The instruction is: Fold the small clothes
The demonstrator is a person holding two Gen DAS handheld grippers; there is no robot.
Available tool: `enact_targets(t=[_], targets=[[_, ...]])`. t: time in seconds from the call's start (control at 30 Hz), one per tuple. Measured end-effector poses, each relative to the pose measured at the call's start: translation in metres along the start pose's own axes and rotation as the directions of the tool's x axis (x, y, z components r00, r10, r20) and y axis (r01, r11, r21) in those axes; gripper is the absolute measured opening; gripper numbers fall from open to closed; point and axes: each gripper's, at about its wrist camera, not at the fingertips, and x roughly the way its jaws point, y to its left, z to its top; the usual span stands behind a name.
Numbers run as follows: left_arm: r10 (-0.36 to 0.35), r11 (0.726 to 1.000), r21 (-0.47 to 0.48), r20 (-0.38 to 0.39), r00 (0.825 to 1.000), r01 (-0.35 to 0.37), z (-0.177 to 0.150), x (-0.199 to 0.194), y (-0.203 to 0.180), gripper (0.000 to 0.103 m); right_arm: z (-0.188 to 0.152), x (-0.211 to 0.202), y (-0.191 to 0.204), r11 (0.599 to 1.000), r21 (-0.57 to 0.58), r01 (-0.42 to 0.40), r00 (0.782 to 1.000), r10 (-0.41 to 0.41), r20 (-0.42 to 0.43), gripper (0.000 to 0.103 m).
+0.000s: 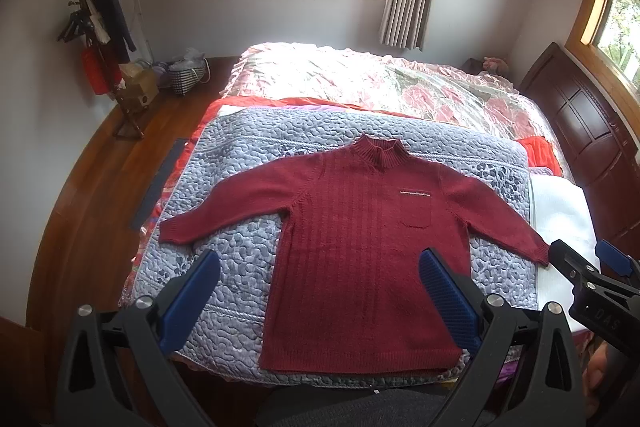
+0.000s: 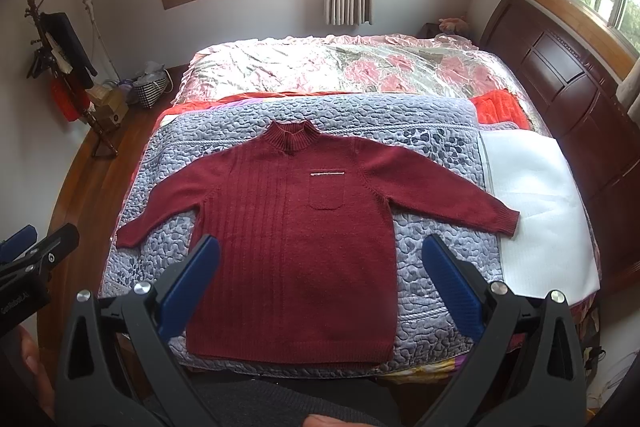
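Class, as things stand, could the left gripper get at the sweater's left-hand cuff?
Probably yes. The left gripper hangs open above the sweater, and the cuff lies flat on the grey quilt with nothing over it.

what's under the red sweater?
The sweater lies flat on a grey-blue quilt, which shows all around it. Red and purple layers peek out at the quilt's far edge; what lies directly beneath the sweater's body is covered.

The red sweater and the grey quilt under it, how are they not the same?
The red sweater has ribbed stripes and a chest pocket; the grey quilt has a bumpy pebble pattern. The sweater has sleeves spread out; the quilt is a plain rectangle. The sweater lies on top and is smaller. Both lie flat on the bed.
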Motion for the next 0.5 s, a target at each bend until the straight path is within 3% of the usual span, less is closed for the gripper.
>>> enact_targets(t=[0.5], targets=[[-0.003,1.0,-0.003,-0.003,1.0,0.003,-0.0007,0.0034,-0.0016,0.099,0.0045,0.0031,-0.0006,1.0,0.003,0.007,1.0,-0.007,-0.001,0.1]])
